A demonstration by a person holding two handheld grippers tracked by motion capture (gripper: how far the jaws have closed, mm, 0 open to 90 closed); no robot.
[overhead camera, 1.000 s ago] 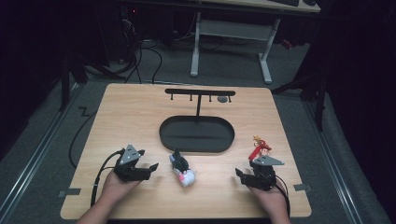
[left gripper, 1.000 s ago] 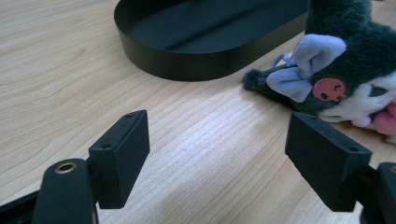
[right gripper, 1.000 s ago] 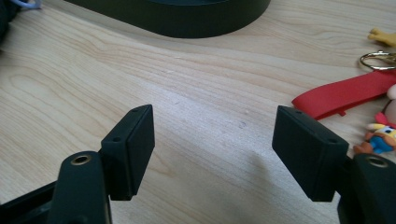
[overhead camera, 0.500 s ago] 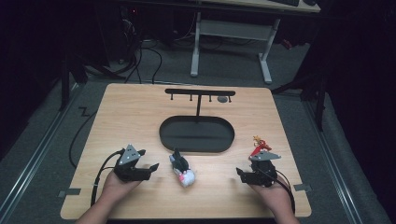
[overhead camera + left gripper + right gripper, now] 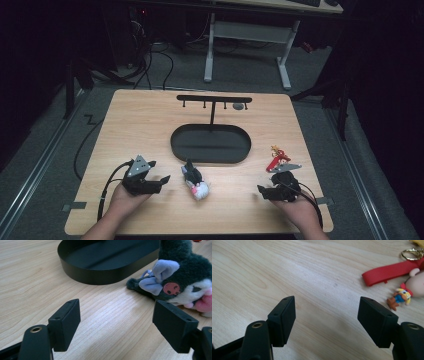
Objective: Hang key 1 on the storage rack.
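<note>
- The plush (image 5: 195,181) is small, with a dark grey-black head, lilac ears, a pink skull badge, a white face and a pink patch at one end.
- It lies on the counter (image 5: 150,125) between the two tongs, just in front of the black tray (image 5: 210,144), near it but apart.
- Seen from above, its long axis runs slantwise: dark end toward the tray, pale pink end toward the person.
- In the left gripper view the plush (image 5: 180,277) lies beyond the right-hand jaw; that jaw and the picture's edge cut part of it off.
- The keychain (image 5: 278,158) is a red strap with a gold ring and a small figure; it lies just beyond the right tongs, its strap slanting away from them.
- In the right gripper view the keychain (image 5: 392,271) is cropped at the top right corner.
- Left tongs (image 5: 159,180): jaws wide apart, nothing between them.
- Right tongs (image 5: 264,191): jaws apart over bare wood, having just closed a little.
</note>
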